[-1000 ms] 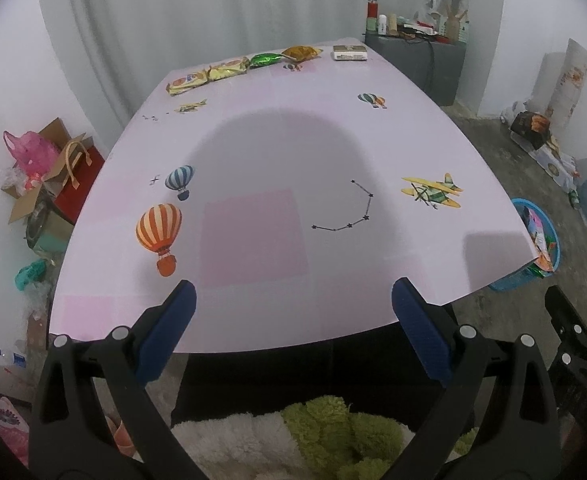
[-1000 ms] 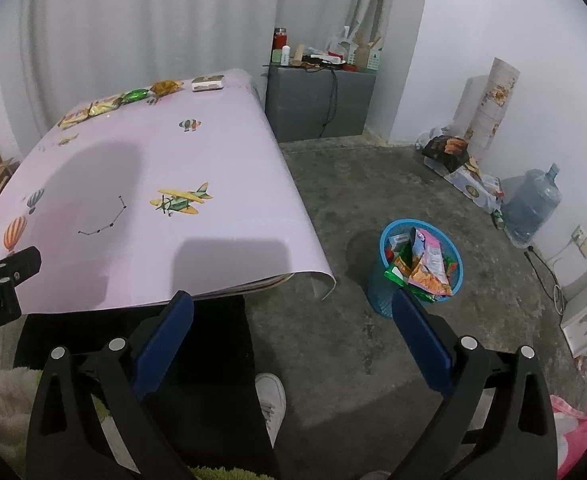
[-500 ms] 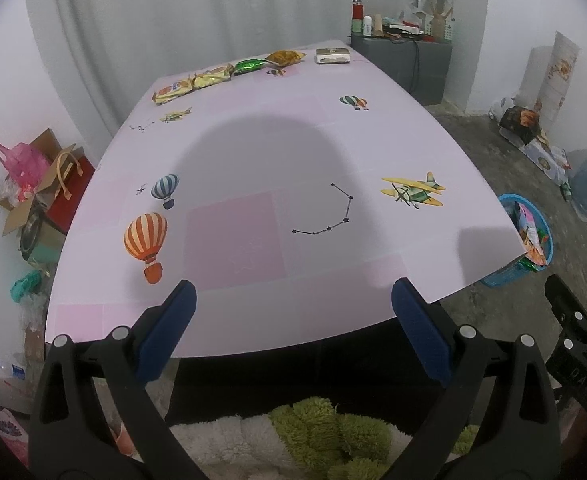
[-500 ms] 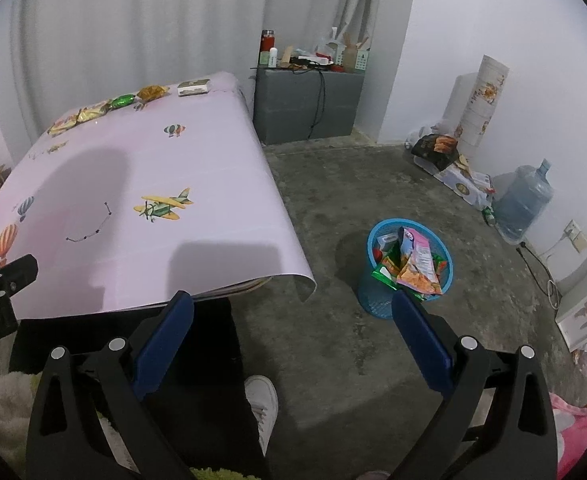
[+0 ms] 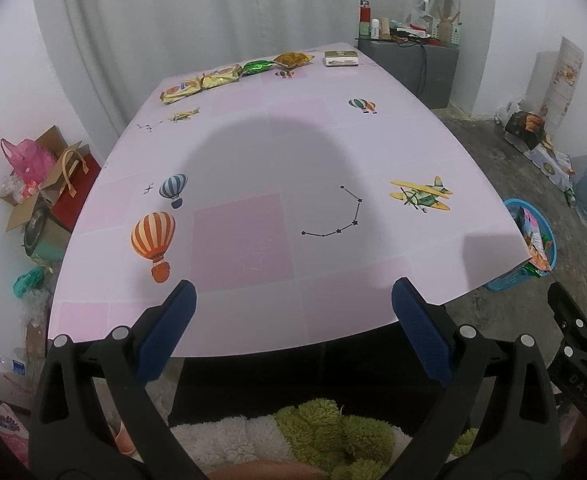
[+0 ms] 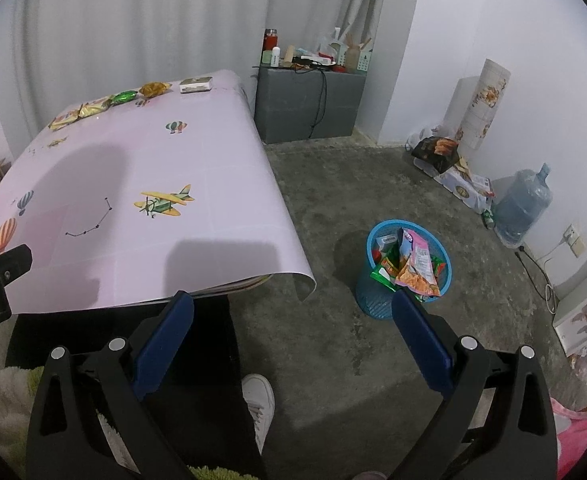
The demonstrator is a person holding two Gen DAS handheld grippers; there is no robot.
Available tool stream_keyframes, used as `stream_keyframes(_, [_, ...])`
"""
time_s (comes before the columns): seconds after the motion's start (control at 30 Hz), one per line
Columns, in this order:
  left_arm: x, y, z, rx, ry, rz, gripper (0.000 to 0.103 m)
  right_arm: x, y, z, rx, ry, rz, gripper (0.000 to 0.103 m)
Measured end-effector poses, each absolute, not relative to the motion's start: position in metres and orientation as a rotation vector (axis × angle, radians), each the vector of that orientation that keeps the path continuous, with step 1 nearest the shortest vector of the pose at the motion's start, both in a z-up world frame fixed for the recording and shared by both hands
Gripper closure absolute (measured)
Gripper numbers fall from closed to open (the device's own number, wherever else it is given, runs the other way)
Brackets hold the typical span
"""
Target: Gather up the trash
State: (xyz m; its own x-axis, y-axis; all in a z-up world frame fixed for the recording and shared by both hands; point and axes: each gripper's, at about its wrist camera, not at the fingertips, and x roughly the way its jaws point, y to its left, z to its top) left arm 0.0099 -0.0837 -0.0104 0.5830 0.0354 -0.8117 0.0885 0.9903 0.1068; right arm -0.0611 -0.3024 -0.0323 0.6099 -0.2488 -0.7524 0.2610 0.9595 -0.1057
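Lying in a row at 12 o'clock on the pink table [image 5: 277, 152]: four snack bags [image 5: 237, 74] and one box [image 5: 340, 58]. Showing only from the right: bin [image 6: 407, 280] holding wrappers at 3 o'clock. Gaping wide, gripping nothing: left claw [image 5: 291, 320], right claw [image 6: 291, 328].

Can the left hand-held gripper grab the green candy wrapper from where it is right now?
Probably not yet. The left hand-held gripper is open at the near table edge, while the green wrapper lies at the far edge. Nothing blocks the way across the table; it just looks too far.
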Motion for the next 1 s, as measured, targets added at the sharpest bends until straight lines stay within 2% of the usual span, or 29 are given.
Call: stream_keyframes(1.0, [0.0094,-0.0836,-0.0127,0.143,0.958,-0.026,0.009,-0.0596,-0.3010,-0.0324,0.017,0.872,-0.285,0.006])
